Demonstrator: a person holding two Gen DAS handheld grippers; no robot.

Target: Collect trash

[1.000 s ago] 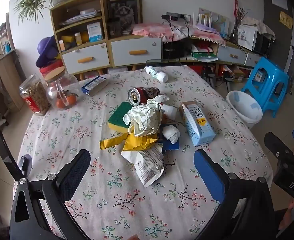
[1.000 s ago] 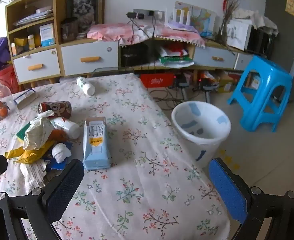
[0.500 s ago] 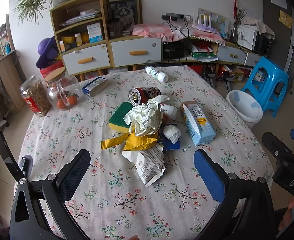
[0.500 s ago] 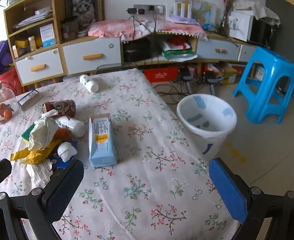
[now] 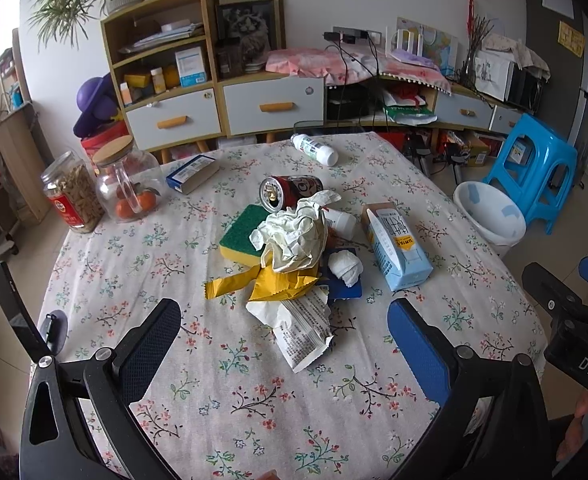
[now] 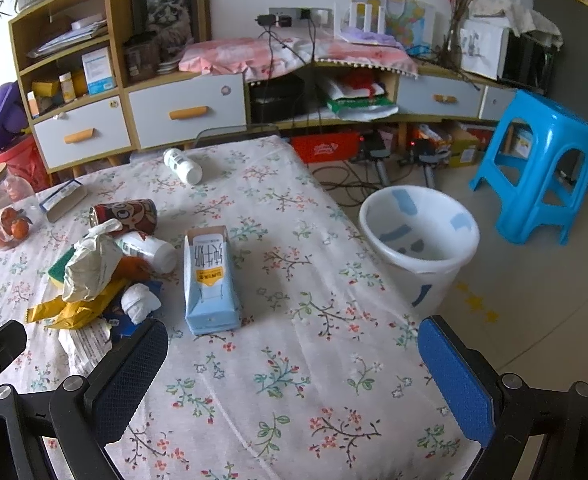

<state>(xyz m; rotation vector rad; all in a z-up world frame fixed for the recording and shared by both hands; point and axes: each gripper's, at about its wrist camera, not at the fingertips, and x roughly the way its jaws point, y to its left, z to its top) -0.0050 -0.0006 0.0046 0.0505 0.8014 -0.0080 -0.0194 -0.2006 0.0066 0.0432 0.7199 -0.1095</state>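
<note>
Both grippers' fingers gape wide and empty; left gripper (image 5: 284, 336) should straddle the printed wrapper (image 5: 304, 330) squarely before pinching.

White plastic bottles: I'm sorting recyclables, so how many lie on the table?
2: one bottle alone near the table's far edge, another in the trash pile beside the milk carton. More may be hidden.

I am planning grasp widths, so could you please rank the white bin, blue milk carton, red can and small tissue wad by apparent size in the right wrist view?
1. White plastic bin
2. Light blue milk carton
3. Red drink can
4. Small white tissue wad

The can is partly hidden, so ranks 3 and 4 are unsure.
</note>
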